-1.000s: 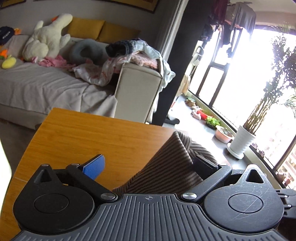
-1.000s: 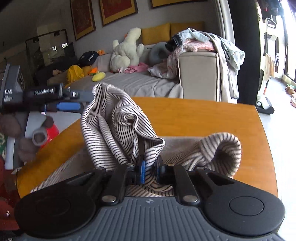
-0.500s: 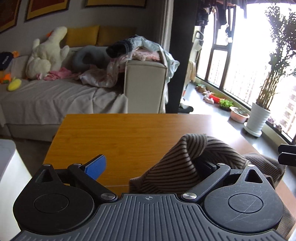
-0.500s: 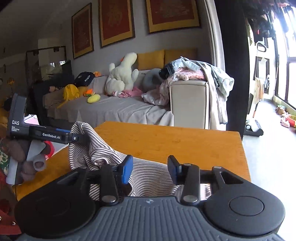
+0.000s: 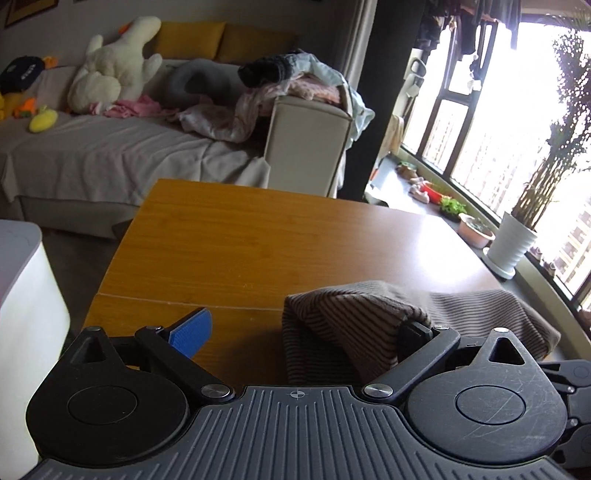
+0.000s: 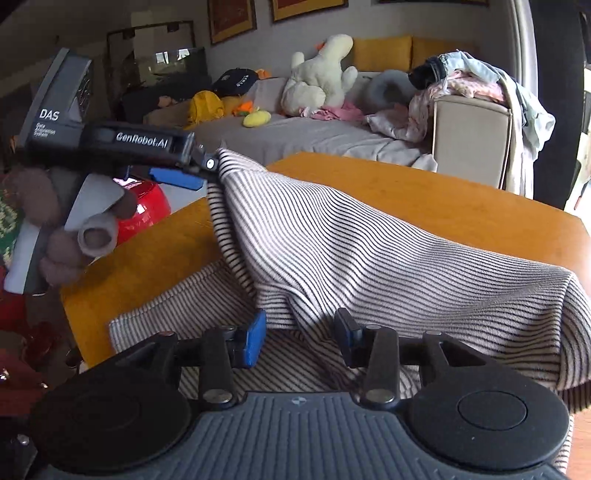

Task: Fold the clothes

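One striped garment [image 6: 369,251] lies bunched on the near part of the desk [image 5: 258,240], pale with thin dark stripes. Its lower layer is flat on the wood; the upper layer is pulled up into a slanting tent from the right edge toward the left. High corner of that tent hangs off one finger of the left tool [image 6: 194,170], raised above the desk's left edge. Left tool's jaws stand wide apart: blue pad on one side bare and clear of the cloth, the other finger buried under a draped fold, nothing pinched between the pads, so it is released, with the cloth only hooked over one finger. Left hand [image 6: 62,236], in a brown glove, wraps the white handle of that tool. Right tool [image 6: 299,334] sits low at the near edge of the garment; its jaws have just been opening and now stand parted, a hanging fold between the blue pads but neither pad pressing on it, so it too is released. Far half of the desk is bare wood. Beyond it is a sofa [image 5: 110,155] under a grey cover, with a white plush [image 5: 110,74], yellow cushions [image 5: 192,33] and heaped clothes [image 5: 295,81] on its arm. Potted plant [image 5: 513,243] stands by the window.
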A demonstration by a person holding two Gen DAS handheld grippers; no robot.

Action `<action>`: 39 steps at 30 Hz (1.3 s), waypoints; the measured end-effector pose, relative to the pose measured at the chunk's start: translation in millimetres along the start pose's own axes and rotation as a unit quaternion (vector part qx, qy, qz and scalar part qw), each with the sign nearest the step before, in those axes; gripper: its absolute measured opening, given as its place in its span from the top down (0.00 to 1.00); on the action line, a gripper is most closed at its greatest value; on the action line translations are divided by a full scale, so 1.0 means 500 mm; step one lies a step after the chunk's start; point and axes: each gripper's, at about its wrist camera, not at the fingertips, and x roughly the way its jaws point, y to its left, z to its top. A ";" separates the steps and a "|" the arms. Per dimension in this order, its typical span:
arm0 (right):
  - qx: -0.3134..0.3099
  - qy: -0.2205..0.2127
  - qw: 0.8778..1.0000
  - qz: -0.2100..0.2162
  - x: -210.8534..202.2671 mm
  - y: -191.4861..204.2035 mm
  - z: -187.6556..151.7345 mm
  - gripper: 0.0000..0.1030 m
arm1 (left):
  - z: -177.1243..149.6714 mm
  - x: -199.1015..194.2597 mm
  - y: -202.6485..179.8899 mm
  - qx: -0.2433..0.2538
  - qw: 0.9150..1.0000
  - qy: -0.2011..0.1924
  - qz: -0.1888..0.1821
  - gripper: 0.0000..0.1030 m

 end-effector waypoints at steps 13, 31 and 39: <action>0.283 -0.044 0.953 -0.103 -0.142 -0.250 -0.035 0.31 | 0.025 0.021 -0.017 -0.061 0.993 0.062 -0.080 0.00; 0.224 -0.095 0.969 -0.048 0.039 -0.351 0.130 0.83 | 0.136 0.216 -0.029 -0.044 0.996 0.057 -0.058 0.57; 0.205 -0.063 0.975 -0.060 0.004 -0.299 0.023 0.80 | 0.015 0.151 -0.033 -0.028 0.994 0.084 -0.068 0.53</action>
